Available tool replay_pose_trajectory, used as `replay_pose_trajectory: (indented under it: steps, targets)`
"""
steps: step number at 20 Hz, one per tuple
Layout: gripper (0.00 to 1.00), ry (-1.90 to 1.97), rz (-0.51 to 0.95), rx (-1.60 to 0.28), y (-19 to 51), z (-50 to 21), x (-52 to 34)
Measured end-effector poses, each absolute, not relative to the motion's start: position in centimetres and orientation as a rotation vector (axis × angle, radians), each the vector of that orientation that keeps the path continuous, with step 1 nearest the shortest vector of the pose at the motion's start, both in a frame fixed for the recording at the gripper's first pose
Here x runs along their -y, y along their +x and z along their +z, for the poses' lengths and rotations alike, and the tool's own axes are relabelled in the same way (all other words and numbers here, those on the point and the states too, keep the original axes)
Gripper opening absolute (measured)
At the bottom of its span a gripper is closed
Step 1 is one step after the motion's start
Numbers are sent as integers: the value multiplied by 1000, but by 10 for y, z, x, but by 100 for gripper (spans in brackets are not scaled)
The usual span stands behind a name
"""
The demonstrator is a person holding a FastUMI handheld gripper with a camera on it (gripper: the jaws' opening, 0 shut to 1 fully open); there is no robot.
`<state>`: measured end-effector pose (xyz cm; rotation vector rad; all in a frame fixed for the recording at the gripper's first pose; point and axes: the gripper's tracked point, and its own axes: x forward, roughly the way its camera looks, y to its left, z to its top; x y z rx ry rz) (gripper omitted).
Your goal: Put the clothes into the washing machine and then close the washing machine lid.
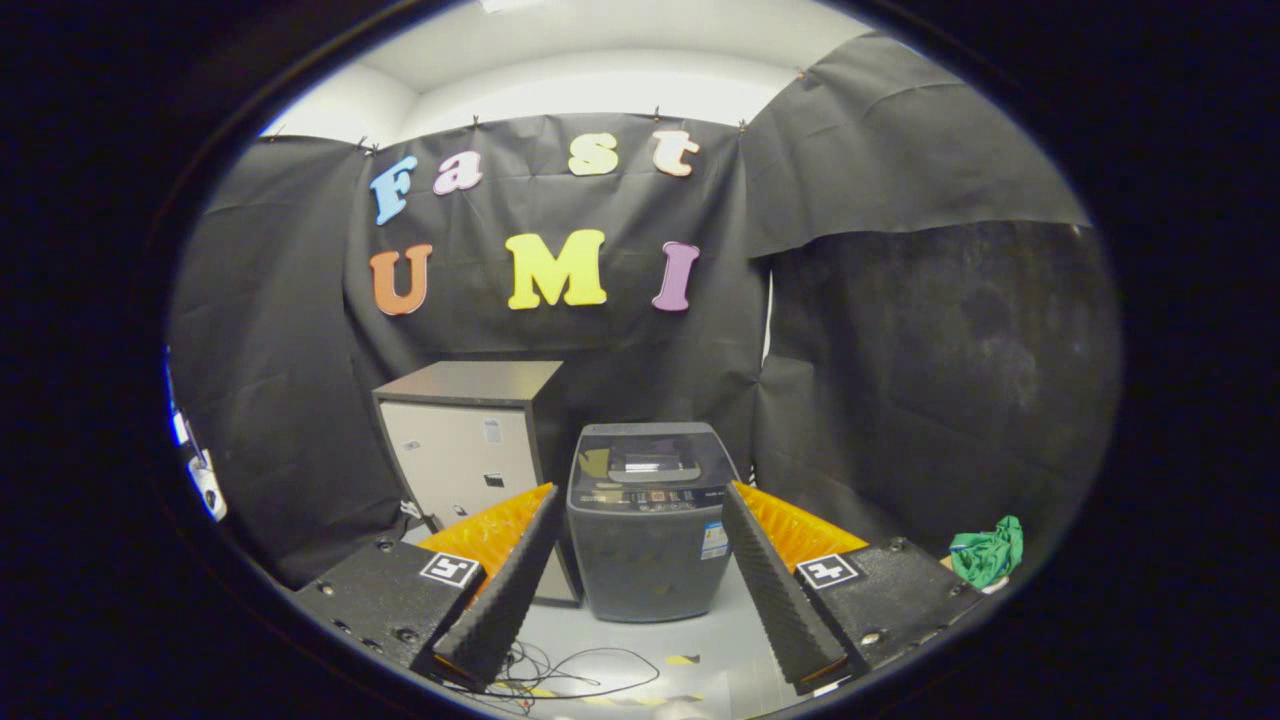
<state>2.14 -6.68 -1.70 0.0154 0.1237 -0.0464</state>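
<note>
1. Cabinet (465, 440) stands left, just beside the washer, well beyond the fingers.
2. Washer (648, 530) sits dead ahead, framed between the spread fingers, lid down (it looks closed).
3. Gripper (640, 585) hangs released, jaws wide, nothing held.
4. Clothes (988, 552), a green bundle, lie off right, well apart from the washer.
5. Risk: loose cables (560, 675) on the floor could snag, and a shallow pinch might drop the fabric.

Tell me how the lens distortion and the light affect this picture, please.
Gripper view: fisheye bends the booth's edges; washing machine beyond the open gripper looks sharp and evenly lit; green clothes to the right sit dimmer; bright glare on the ceiling.
</note>
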Motion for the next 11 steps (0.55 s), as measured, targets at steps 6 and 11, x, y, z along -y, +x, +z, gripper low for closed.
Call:
replay_pose_trajectory:
  steps: [6,11]
  targets:
    - [100,19,-41,-131,21,-19,62]
    - [100,16,-30,-124,23,-16,57]
